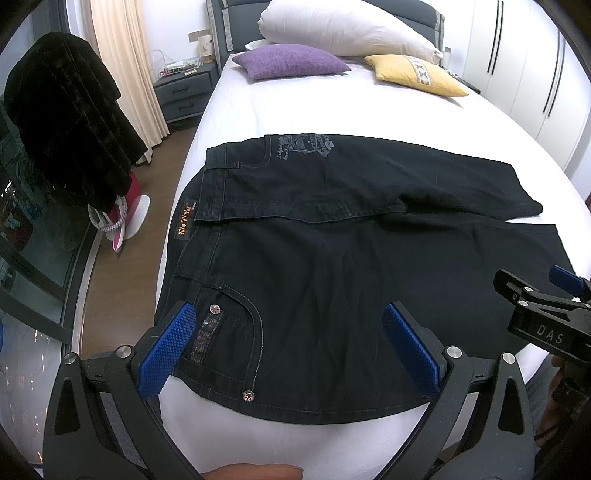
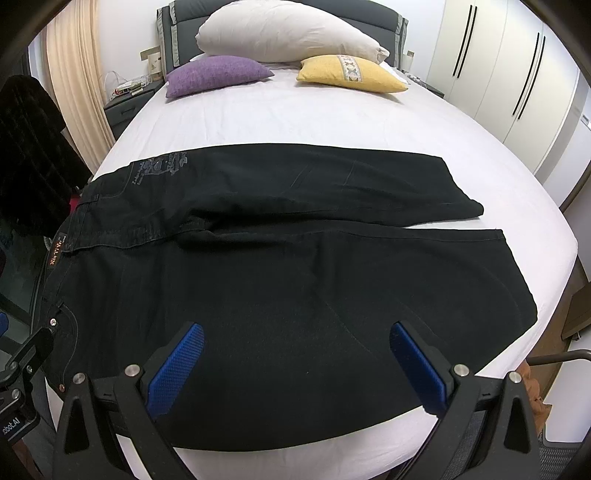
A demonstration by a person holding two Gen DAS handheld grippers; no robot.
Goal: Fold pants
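— Spread flat across the foot of the bed (image 1: 295, 103): black jeans (image 1: 332, 258), waistband off beyond the left fingers' outer side, both legs running away past the right fingers. Left gripper (image 1: 288, 347) poised with fingers (image 1: 170, 343) wide over the near hip pocket, holding nothing. Right gripper (image 2: 295, 365) likewise spread wide and empty over the near leg.

— Best handling of the fold?

— Probably a lengthwise fold first: pinch the near edge just ahead of each pair of fingers, hip with the left, lower leg with the right, lift together and carry level onto the far leg. Worth matching seams and keeping tension between both grips to avoid a sag in the middle. Heavy denim, so likely to hold a crease without slipping.

— Anything in the way?

— Little. Well beyond the fingertips: purple cushion (image 1: 291, 62), yellow cushion (image 1: 417, 74) and white pillow (image 1: 347, 26) at the headboard, far from the cloth. Left of the left fingers, off the bed: dark garment over a chair (image 1: 70, 122), nightstand (image 1: 184, 92). Near edge of the jeans close to the mattress rim, so a risk of cloth dragging off during the lift.
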